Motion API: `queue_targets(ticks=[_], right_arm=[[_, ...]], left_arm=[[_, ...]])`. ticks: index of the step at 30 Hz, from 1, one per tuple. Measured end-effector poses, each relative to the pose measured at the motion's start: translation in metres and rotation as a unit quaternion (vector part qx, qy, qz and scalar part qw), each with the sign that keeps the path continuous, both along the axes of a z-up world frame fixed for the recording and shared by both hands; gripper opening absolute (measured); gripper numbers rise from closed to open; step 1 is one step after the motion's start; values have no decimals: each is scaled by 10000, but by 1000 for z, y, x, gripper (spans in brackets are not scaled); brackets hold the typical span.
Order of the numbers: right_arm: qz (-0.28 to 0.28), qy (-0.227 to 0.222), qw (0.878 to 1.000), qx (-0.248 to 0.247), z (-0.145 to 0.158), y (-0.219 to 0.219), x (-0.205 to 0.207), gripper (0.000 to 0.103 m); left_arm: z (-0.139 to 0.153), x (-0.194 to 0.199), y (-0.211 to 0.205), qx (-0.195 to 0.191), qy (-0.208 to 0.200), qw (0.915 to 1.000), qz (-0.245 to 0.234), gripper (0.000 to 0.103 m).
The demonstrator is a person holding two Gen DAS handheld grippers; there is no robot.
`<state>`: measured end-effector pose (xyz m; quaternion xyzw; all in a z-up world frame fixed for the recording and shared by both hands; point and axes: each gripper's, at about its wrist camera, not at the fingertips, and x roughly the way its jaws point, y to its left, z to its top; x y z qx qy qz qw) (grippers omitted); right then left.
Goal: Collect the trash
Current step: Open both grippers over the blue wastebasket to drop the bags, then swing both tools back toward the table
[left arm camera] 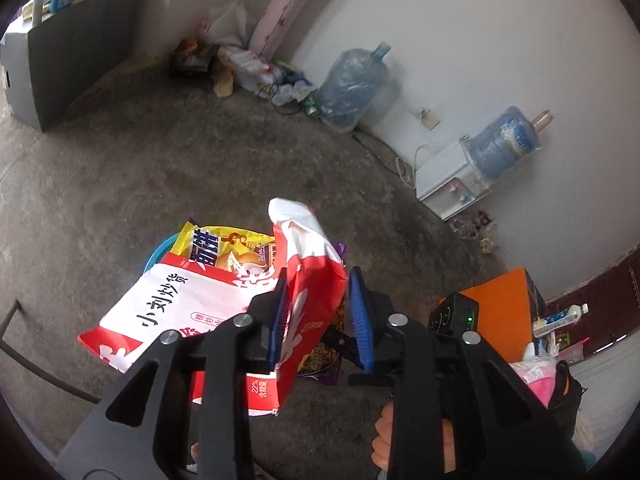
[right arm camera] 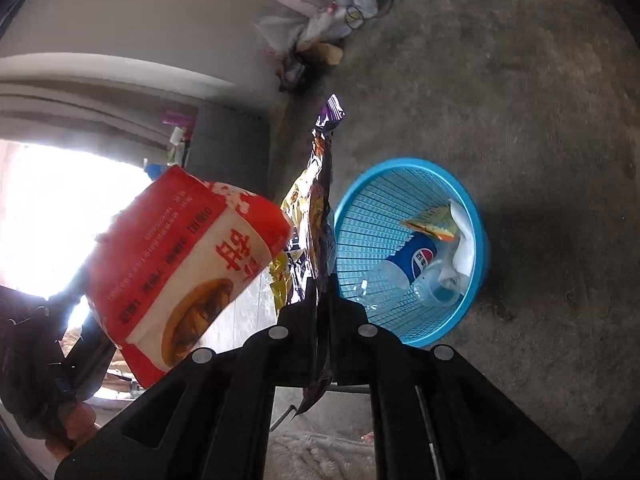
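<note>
A large red-and-white snack bag hangs over the blue mesh basket. A fold of the bag sits between the jaws of my left gripper. It lies against the left blue pad, and a gap shows at the right pad, so this gripper is open. The same bag fills the left of the right wrist view. My right gripper has its jaws slightly apart, with a thin purple-and-gold wrapper standing in the narrow gap just left of the basket. Only a bit of the basket rim shows under the bags.
In the basket lie a Pepsi bottle, a yellow packet and something white. Along the wall stand water jugs, a dispenser and a litter pile. A grey cabinet is far left and an orange box is on the right.
</note>
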<state>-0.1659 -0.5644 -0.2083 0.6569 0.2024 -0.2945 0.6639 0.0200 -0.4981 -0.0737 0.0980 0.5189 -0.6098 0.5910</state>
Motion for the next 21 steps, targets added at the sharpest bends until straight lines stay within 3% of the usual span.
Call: queue_targets(ticks=[1,3,5,7,14,21], right_arm=[[-33,370,9990,240,-26,-5,3,29],[-13,737,9958,547,-64,-11,3,39],[-154,909,9935,672,-80,-10,-4,39],[-269,784,9945,645,-80,-8,-11,43],[-448,748,9961,142,-51,-7,-28,46],[-102,859,9920,-919,20,1,-11,46]], left_arm=[[-16,1,-8,223,-34,9997,91,54],[-40,6,-15,631,-127,9975,300,56],[-51,10,-16,873,-17,9954,393,56],[-48,14,-11,802,103,9956,463,57],[0,12,17,318,-406,9971,555,62],[65,10,56,-248,-779,9935,791,66]])
